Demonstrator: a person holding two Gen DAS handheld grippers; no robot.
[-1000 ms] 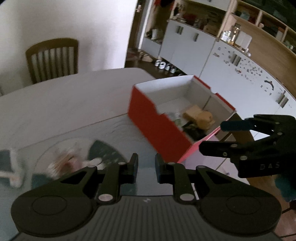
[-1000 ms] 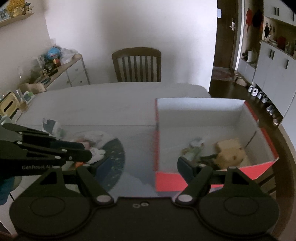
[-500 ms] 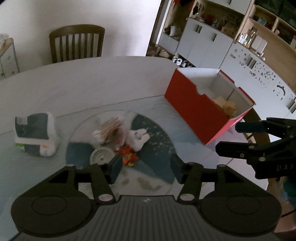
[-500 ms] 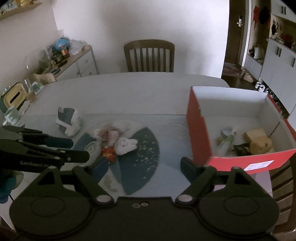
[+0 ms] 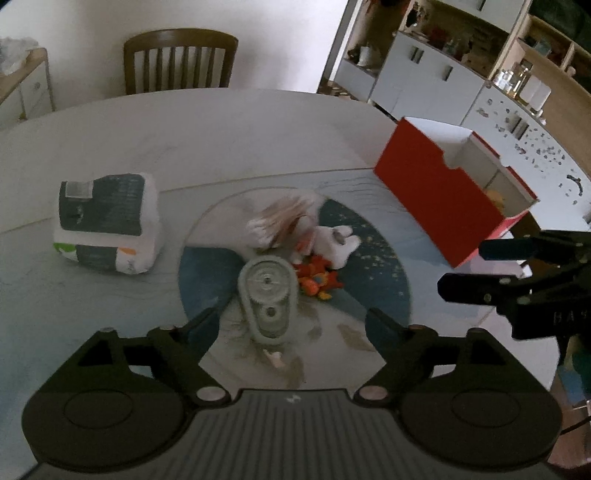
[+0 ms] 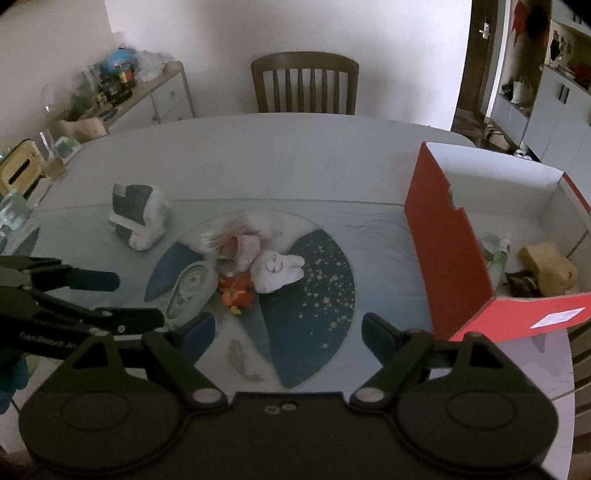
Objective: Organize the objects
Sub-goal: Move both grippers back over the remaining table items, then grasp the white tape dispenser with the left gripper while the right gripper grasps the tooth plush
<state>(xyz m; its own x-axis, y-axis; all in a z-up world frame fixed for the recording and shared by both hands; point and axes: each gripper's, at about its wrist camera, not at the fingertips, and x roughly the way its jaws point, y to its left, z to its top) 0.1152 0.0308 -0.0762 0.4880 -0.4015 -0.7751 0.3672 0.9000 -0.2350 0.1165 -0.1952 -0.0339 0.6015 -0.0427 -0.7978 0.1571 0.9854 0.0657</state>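
Left claw — opening — above dispenser

A dark wooden slat-back chair stands at the far edge of the pale oval counter against a plain white wall. Grey cabinets line the right; light is dim.

Two matte black grippers: left gripper, right gripper. Round pivot discs, silver screws, dark blue finger pads, ribbed housing, faint white lettering.
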